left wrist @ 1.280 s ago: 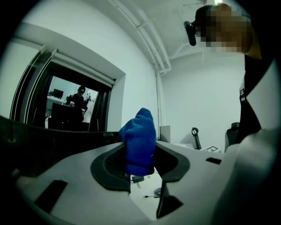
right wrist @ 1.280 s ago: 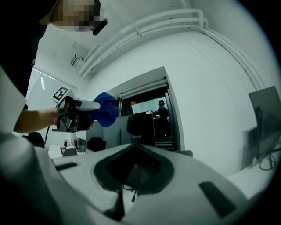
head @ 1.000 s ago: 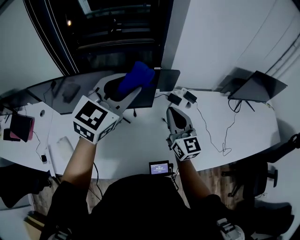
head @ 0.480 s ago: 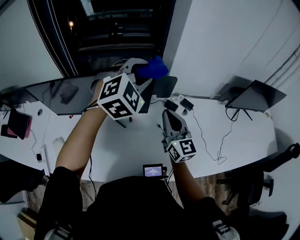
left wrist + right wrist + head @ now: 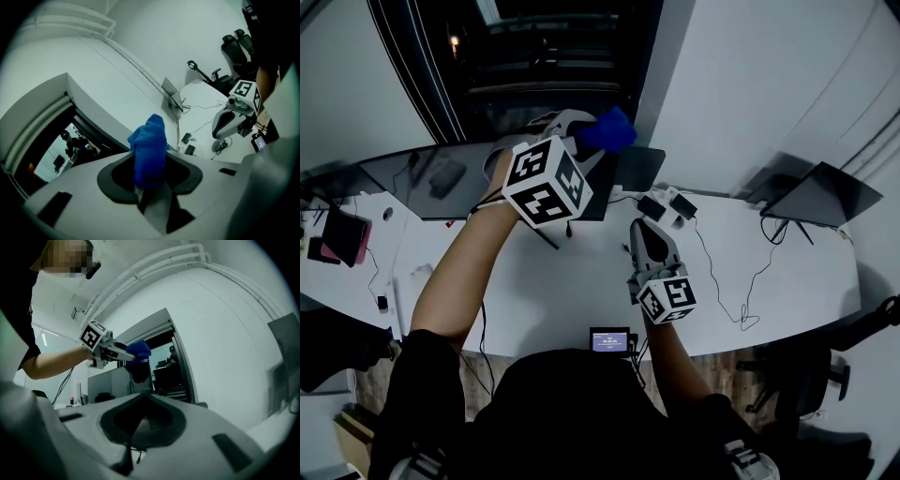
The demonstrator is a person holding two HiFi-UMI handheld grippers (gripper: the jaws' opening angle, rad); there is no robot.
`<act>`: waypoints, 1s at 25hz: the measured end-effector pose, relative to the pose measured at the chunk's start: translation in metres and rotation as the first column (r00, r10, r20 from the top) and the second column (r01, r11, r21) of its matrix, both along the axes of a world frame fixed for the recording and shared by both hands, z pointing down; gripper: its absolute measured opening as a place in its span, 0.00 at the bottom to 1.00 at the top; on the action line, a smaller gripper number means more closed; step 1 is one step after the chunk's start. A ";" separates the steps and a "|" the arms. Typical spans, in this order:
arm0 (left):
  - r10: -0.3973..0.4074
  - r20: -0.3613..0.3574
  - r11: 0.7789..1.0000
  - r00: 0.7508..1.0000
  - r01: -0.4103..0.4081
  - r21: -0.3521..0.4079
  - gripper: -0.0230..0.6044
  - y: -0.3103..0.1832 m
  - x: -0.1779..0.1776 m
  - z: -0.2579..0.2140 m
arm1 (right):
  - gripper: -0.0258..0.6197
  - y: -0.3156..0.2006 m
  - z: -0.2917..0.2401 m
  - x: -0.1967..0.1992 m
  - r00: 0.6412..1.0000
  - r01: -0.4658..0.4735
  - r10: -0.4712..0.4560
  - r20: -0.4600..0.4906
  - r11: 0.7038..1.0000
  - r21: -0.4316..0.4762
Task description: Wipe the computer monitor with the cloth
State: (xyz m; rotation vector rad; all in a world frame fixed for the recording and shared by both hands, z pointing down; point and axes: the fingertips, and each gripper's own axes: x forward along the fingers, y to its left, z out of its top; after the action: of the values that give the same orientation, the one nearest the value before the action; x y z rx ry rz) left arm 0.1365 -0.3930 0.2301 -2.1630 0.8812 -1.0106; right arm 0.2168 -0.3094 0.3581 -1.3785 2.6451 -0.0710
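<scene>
1. The left gripper [image 5: 589, 141] was raised over the far side of the white desk [image 5: 581, 291], its jaws pointing away from the person.
2. Its jaws were closed tight on a blue cloth [image 5: 149, 150]. The cloth stood bunched up out of the jaw tips, as the left gripper view showed.
3. In the head view the cloth [image 5: 605, 129] lay at the top edge of the dark computer monitor [image 5: 431, 178], toward the monitor's right end. Whether it touched the screen could not be told.
4. The right gripper view showed the same: the cloth [image 5: 138, 349] just above the upper right corner of the grey screen [image 5: 105, 385].
5. The right gripper [image 5: 641, 225] was low over the desk, right of the left gripper and nearer the person.
6. Its jaws were closed together with nothing between them, as the right gripper view [image 5: 140, 423] showed.
7. The monitor stood along the far edge of the desk and stretched away to the left.
8. An open laptop [image 5: 825, 192] sat at the far right of the desk, well apart from both grippers.
9. A thin cable [image 5: 741, 281] trailed across the desk between the right gripper and the laptop.
10. A small device with a lit screen [image 5: 610, 339] sat at the near edge of the desk, just left of the right gripper's marker cube.
</scene>
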 end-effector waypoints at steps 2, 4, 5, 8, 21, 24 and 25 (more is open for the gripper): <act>-0.019 -0.008 1.000 1.000 0.018 -0.012 0.26 0.001 -0.010 0.001 | 0.04 0.002 0.001 -0.006 1.000 0.014 -0.014 -0.001 1.000 0.000; -0.028 -0.026 0.999 0.999 0.027 -0.029 0.26 0.001 -0.019 0.001 | 0.04 0.004 0.001 -0.013 1.000 0.028 -0.028 -0.002 1.000 0.001; -0.031 -0.033 0.999 0.999 0.030 -0.035 0.26 0.001 -0.023 0.001 | 0.04 0.005 0.002 -0.015 0.999 0.035 -0.035 -0.003 0.999 0.001; -0.047 -0.034 0.998 0.998 0.046 -0.048 0.26 0.000 -0.034 0.001 | 0.04 0.007 0.005 -0.022 0.999 0.051 -0.051 -0.004 0.999 -0.011; -0.148 -0.054 0.986 0.988 0.143 -0.084 0.25 0.004 -0.095 0.003 | 0.04 0.023 0.025 -0.057 0.991 0.129 -0.131 -0.029 0.990 -0.059; -0.158 -0.054 0.984 0.986 0.153 -0.088 0.25 0.007 -0.109 0.003 | 0.04 0.027 0.024 -0.061 0.992 0.121 -0.123 -0.040 0.991 -0.059; -0.163 -0.054 0.984 0.985 0.158 -0.089 0.25 0.007 -0.115 0.003 | 0.04 0.027 0.023 -0.062 0.992 0.116 -0.118 -0.043 0.991 -0.060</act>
State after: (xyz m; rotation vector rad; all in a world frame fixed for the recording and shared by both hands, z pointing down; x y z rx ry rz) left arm 0.0217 -0.3860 0.2336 -2.2314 1.0737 -1.0820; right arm 0.1544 -0.2820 0.3816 -1.2546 2.7814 -0.1321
